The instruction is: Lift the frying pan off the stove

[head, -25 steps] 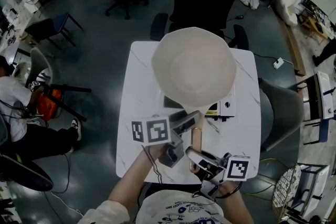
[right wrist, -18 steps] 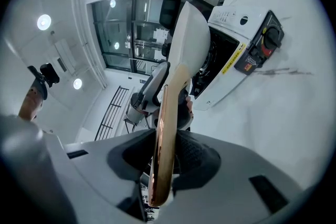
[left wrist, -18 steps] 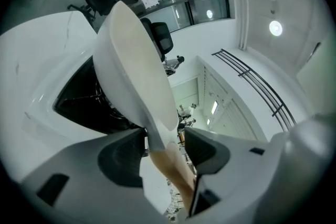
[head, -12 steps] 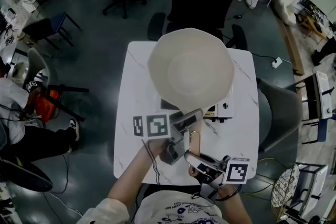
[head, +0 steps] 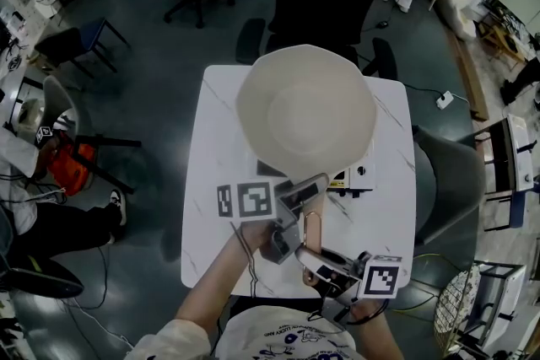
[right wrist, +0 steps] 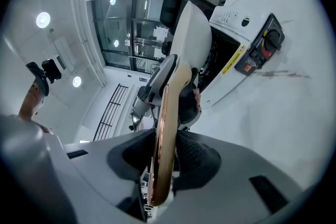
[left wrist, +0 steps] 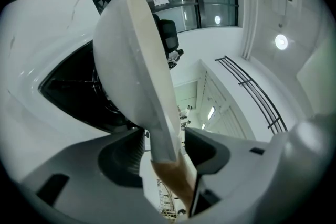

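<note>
matt pan [head: 305, 110], glossy metallic handle [head: 313, 233]

The left gripper [head: 295, 196] and right gripper [head: 310, 253] are grey moulded plastic. Each bears 1 white, black-marked cube: the left cube [head: 246, 201] at its 9 o'clock, the right cube [head: 380, 276] at 4 o'clock. The person wears a white printed T-shirt [head: 287, 337].

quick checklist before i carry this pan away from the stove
1. Frying pan empty: ok
2. Right gripper clamped on the end of the handle: ok
3. Left gripper clamped on the handle nearer the pan: ok
4. Pan's base clear of the stove: cannot tell
5. Bare table beside the stove for setting down: ok
</note>
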A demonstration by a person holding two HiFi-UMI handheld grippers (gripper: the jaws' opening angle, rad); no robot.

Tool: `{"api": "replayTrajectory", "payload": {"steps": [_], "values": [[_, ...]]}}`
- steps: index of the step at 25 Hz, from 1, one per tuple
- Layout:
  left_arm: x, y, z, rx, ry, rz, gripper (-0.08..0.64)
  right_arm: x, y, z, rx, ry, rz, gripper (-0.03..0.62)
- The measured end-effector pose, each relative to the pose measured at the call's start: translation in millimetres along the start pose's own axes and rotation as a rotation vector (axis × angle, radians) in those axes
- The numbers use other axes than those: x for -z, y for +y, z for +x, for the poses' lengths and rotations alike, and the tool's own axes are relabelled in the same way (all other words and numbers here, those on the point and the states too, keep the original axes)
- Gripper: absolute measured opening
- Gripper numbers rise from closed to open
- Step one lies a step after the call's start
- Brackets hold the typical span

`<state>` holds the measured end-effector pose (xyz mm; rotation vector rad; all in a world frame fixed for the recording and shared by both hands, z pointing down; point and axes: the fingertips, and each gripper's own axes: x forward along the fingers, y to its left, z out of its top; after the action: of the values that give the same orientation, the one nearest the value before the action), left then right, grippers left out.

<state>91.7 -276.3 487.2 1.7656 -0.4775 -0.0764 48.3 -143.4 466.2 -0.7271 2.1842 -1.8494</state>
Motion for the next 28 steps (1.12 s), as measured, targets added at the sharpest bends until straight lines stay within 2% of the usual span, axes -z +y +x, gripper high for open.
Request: {"api": "replayTrajectory", "payload": {"steps": [9, 18, 28], "values": [[1.4, 3.8, 2.6, -0.003, 0.009, -0.004, 0.213, 1.3, -0.6, 1.4, 0.002, 0.013, 0.000, 0.123], [3.0, 0.1, 3.4, 0.063, -0.005, -0.060, 0.178, 1.6, -1.1, 0.3, 0.007, 0.021, -0.024, 0.124], [3.5, -2.6, 1.3, 0.082, 0.003, -0.044, 0.175, 4.0, 0.2, 2.2, 0.011, 0.021, -0.067, 0.129]]}}
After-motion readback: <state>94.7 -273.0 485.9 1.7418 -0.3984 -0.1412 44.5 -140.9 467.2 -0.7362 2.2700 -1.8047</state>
